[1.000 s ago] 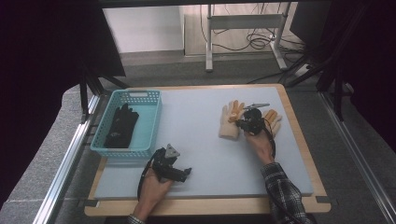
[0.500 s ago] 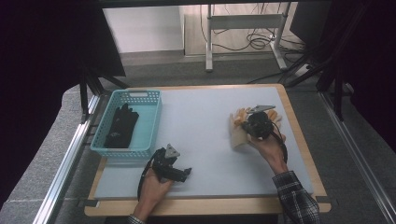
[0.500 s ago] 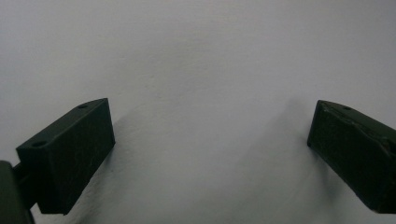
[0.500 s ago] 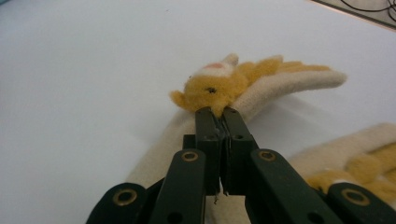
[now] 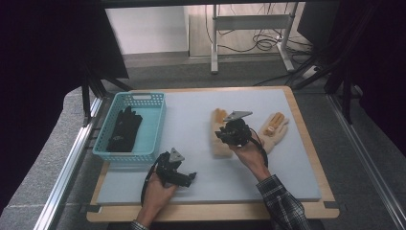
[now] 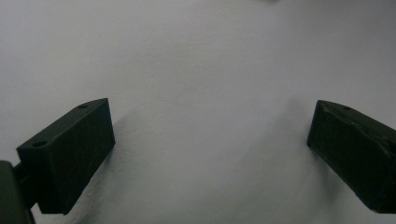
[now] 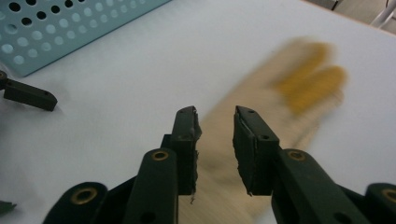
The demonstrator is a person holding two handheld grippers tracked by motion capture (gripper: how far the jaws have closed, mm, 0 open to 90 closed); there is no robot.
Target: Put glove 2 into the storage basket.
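— While the right gripper [image 5: 230,135] hangs over the bench [image 5: 191,110], is it grasping anything?

— No; its jaws have just been opening and stand slightly parted, with nothing pinched. One tan glove [image 7: 261,116] lies flat beneath them, orange fingertips toward the far side.

— And the second tan glove [image 5: 274,128]?

— Just right of that gripper, flat on the bench.

— The left gripper [image 5: 184,178]?

— Released, jaws spread wide above bare bench at the near edge.

— Anything at the left?

— A blue basket [image 5: 155,120] holding a black glove [image 5: 123,128].
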